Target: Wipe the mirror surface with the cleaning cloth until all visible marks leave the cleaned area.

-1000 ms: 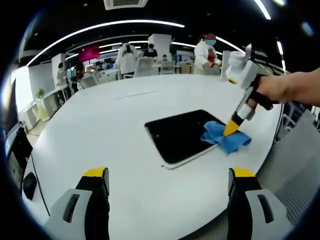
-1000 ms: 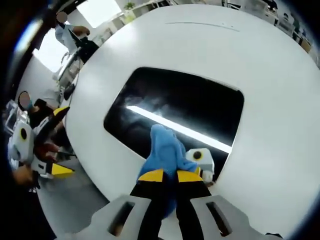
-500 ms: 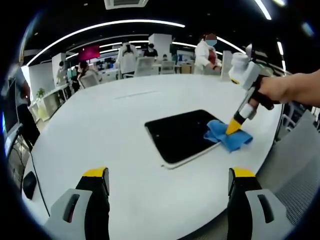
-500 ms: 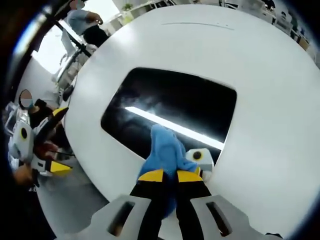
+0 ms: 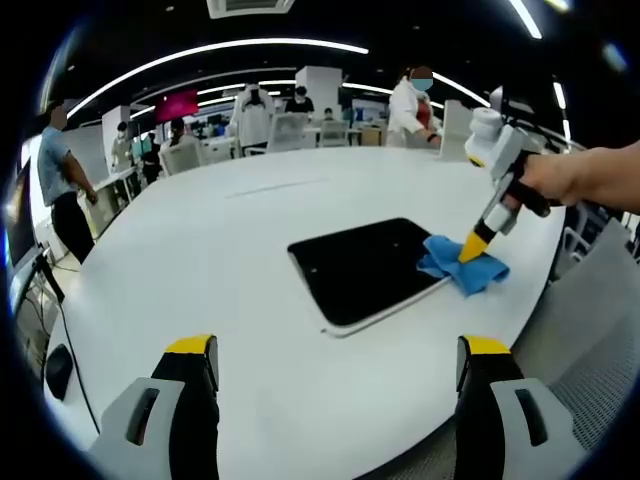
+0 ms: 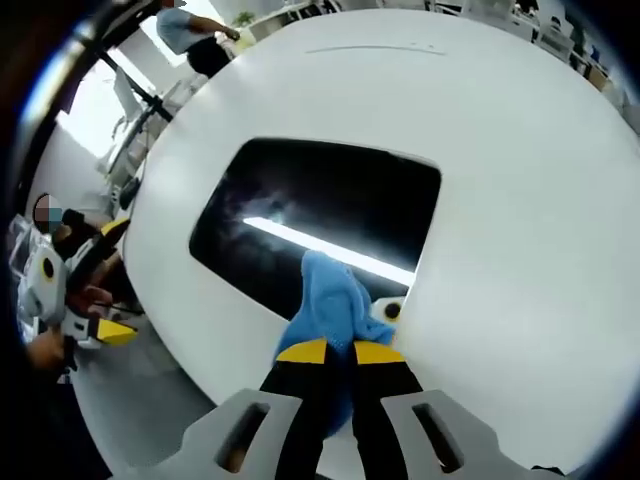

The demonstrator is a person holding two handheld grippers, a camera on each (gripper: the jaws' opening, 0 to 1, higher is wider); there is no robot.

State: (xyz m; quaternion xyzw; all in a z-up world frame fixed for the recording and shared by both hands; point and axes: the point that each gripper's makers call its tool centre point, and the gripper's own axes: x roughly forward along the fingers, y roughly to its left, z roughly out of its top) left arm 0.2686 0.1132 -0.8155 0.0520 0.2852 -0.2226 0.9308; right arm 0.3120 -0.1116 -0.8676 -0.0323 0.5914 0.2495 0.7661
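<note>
A dark rectangular mirror [image 5: 360,268] [image 6: 320,215] lies flat on the round white table [image 5: 200,260]. A blue cleaning cloth [image 5: 462,268] [image 6: 330,310] rests at the mirror's right edge, partly on the table. My right gripper [image 6: 340,350] is shut on the blue cloth and presses it down; it appears in the left gripper view [image 5: 472,245] held by a hand. My left gripper [image 5: 335,350] hangs open above the near table edge, with nothing between its jaws. Faint smudges show on the mirror [image 6: 255,205] beside a reflected light strip.
Several people stand around desks and chairs behind the table [image 5: 410,100], and one walks at the left [image 5: 60,190]. A person [image 6: 60,290] holding the left gripper is beside the table's edge in the right gripper view. The table's far half [image 5: 260,190] is bare.
My right gripper has dragged the blue cloth rightward across the mirror to its right edge. A person has walked into view at the left. My left gripper has stayed still.
</note>
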